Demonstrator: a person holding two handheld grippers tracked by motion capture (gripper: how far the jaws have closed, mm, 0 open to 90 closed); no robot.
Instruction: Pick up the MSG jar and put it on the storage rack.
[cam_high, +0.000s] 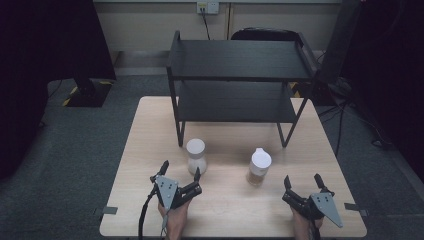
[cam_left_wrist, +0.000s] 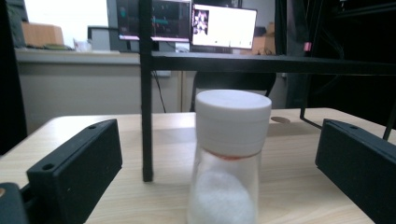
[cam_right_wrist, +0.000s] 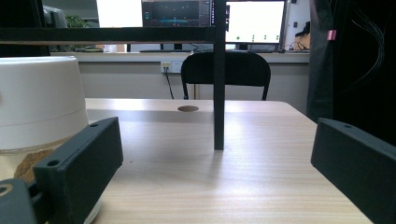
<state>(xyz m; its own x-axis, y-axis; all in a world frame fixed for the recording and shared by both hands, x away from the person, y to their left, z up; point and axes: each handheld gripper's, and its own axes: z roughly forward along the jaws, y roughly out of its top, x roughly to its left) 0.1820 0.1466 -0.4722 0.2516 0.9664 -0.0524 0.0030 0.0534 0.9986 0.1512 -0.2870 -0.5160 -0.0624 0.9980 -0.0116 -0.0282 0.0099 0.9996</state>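
Two clear jars with white lids stand on the wooden table (cam_high: 225, 210). The left jar (cam_high: 196, 155) holds white powder; the right jar (cam_high: 260, 166) holds something brown. My left gripper (cam_high: 180, 170) is open at the front left, and the white-powder jar (cam_left_wrist: 229, 158) stands between its jaws, just ahead of them, touching neither. My right gripper (cam_high: 303, 181) is open at the front right with nothing between its jaws. The brown-filled jar (cam_right_wrist: 39, 107) stands left of its left jaw, partly hidden behind it.
A black two-tier shelf rack (cam_high: 237, 80) stands on the far half of the table; its front legs (cam_left_wrist: 146, 112) (cam_right_wrist: 218, 93) rise just past the jars. A black chair (cam_right_wrist: 225, 70) sits behind the table. Bare tabletop lies between the grippers.
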